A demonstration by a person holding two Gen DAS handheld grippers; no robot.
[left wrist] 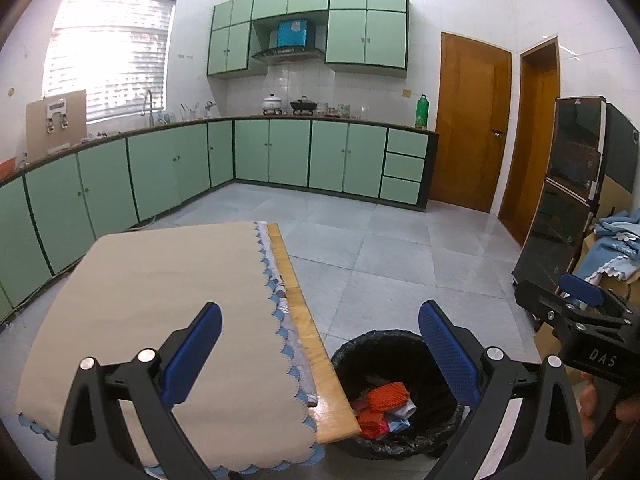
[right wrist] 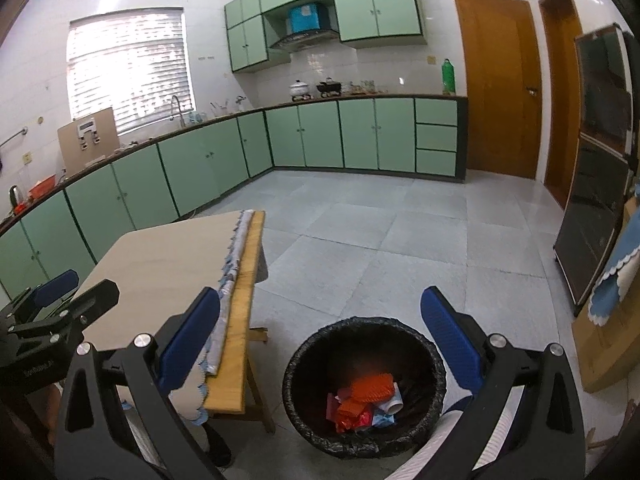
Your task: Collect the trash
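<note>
Hanging wide apart and empty, the left tool [left wrist: 320,352] is above the edge of the one tabletop [left wrist: 304,320], which has a beige cloth [left wrist: 160,300] on it. The right tool [right wrist: 320,344] is also spread and holds nothing, over the one black bin [right wrist: 298,360] on the floor [right wrist: 380,240]. The trash [right wrist: 368,400], red and pale crumpled pieces too mixed to count, lies inside the bin.
</note>
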